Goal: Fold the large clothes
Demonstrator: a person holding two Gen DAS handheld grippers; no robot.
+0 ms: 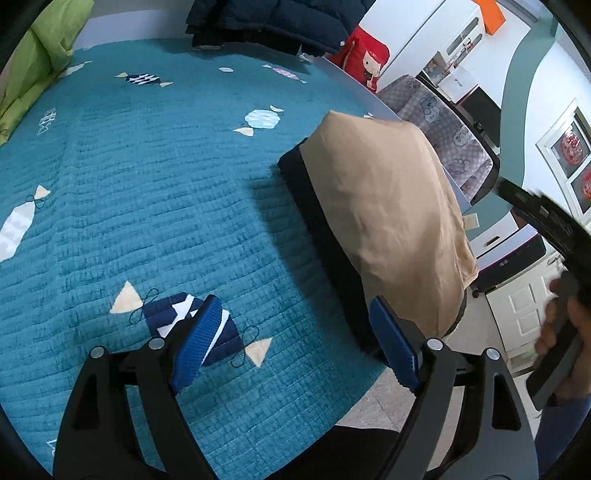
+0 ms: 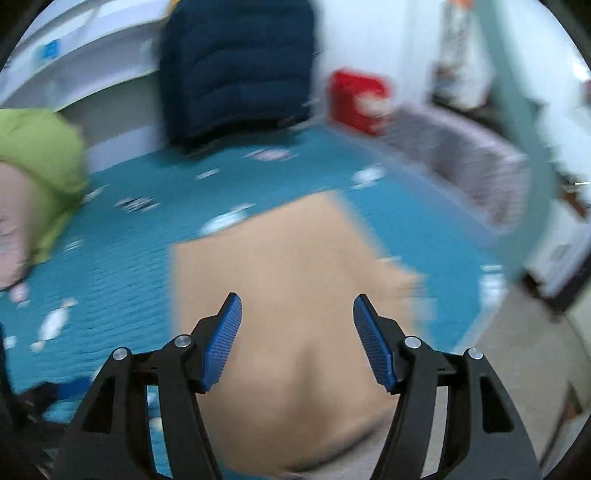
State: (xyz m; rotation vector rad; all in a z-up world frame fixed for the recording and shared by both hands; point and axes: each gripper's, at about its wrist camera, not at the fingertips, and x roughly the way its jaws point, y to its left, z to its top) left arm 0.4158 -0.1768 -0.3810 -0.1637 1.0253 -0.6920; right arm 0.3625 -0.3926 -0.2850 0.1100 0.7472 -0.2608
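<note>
Blue pads (image 1: 199,343) of the left gripper (image 1: 295,339) sat nearest the lens, jaws wide apart and holding nothing, hovering over the quilt (image 1: 147,206) just left of the tan garment (image 1: 388,221). That garment lay folded at the quilt's right edge, on top of a dark garment (image 1: 295,173) whose edge showed along the tan one's left side. The right gripper (image 2: 297,339) hung above the tan garment's near end, jaws likewise spread and empty; its view was smeared by motion, so whether a pad touched cloth could not be told.

The fold looked largely done. The main risk, I judged, was the stack's place: its near end overhung the quilt's edge toward the floor (image 1: 373,406), so a sideways nudge or a one-layer pinch could drag the tan garment off or pull the fold open. A fast approach would make the grip sloppy.

Beyond the tan garment the teal quilt, printed with candy shapes, stretched back to a navy puffer jacket (image 1: 273,22) against the wall. A green pillow (image 1: 40,62) lay at the far left of it, and a red doll cushion (image 1: 365,59) and a lilac chair (image 1: 447,136) stood behind it to the right.
</note>
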